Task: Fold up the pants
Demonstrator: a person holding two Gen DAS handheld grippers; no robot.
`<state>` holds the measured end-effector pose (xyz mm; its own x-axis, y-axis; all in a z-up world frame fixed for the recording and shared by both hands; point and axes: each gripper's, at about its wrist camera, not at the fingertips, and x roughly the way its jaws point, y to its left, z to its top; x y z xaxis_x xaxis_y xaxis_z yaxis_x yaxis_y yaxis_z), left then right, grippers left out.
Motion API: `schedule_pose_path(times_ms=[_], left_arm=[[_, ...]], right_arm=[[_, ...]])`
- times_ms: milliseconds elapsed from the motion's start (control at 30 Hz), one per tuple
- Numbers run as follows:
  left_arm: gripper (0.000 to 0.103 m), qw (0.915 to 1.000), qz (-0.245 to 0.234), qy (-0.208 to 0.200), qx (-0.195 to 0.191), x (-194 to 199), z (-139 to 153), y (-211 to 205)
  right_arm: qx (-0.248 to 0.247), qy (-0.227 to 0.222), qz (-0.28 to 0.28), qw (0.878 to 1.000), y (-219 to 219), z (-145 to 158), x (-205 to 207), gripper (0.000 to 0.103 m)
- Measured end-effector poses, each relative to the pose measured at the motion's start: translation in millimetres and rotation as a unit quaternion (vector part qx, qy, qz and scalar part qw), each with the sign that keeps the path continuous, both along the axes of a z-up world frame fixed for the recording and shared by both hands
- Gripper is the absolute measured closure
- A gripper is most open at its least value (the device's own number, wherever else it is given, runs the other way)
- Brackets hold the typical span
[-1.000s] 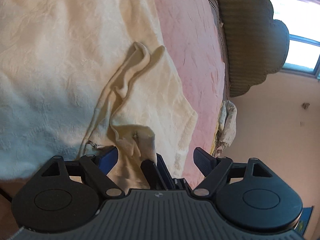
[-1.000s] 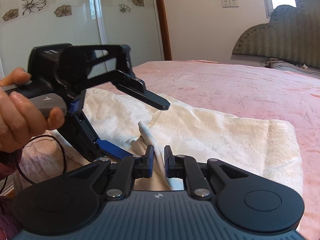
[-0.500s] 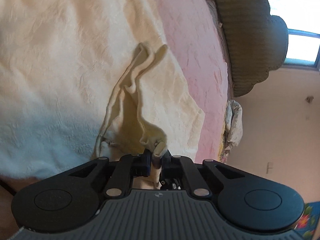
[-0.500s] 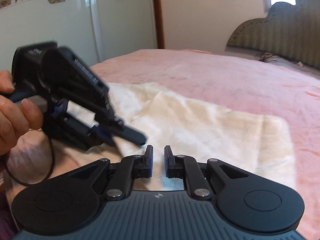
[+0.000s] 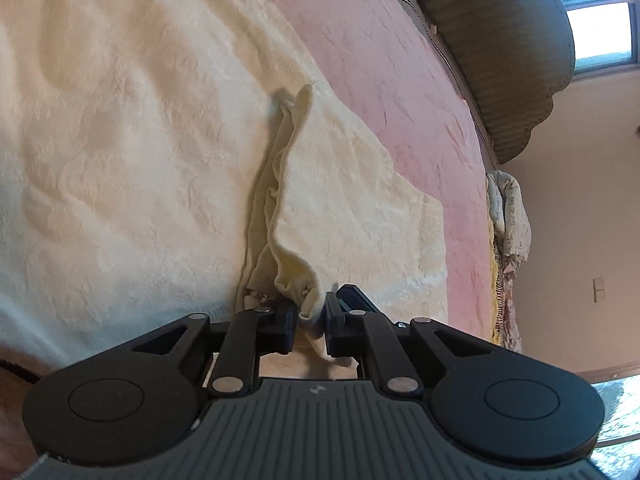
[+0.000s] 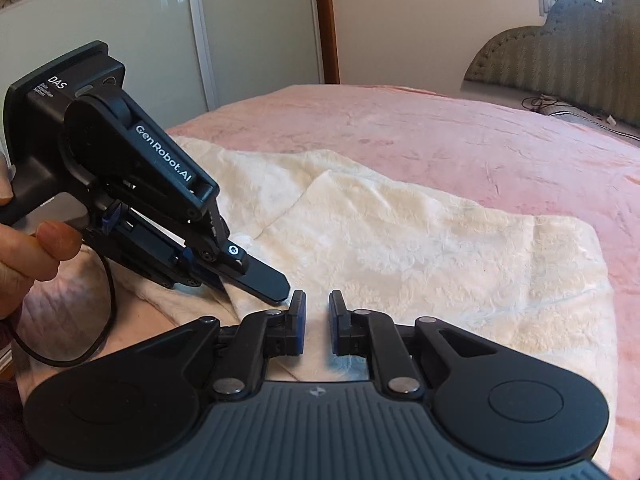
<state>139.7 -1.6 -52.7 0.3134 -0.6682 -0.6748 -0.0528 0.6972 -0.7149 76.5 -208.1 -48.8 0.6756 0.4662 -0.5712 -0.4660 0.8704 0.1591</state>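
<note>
Bunching between the left gripper [image 5: 311,322], cream pants [image 5: 160,140].

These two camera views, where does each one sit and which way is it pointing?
Left wrist: rides the left gripper, looking along the cream pants toward the headboard; a waistband fold sits pinched in it.
Right wrist: rides the right gripper, facing across the bed; a thumb shows.
Shared: pants, bed, headboard; the right view also shows the left gripper.
</note>
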Motion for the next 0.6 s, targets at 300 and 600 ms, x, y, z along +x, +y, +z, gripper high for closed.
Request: schedule_pose_path(times_ms=[300, 600], left_arm=[[0.043, 0.9563, 0.014, -0.172, 0.236, -4, 47, -13], [0.043, 0.9411, 0.009, -0.182, 0.285, 0, 39, -22]], right_arm=[[-0.004, -0.007, -0.001, 1.000, 7, 4, -3, 0.089], [0.008, -0.013, -0.017, 1.000, 4, 5, -7, 0.089]])
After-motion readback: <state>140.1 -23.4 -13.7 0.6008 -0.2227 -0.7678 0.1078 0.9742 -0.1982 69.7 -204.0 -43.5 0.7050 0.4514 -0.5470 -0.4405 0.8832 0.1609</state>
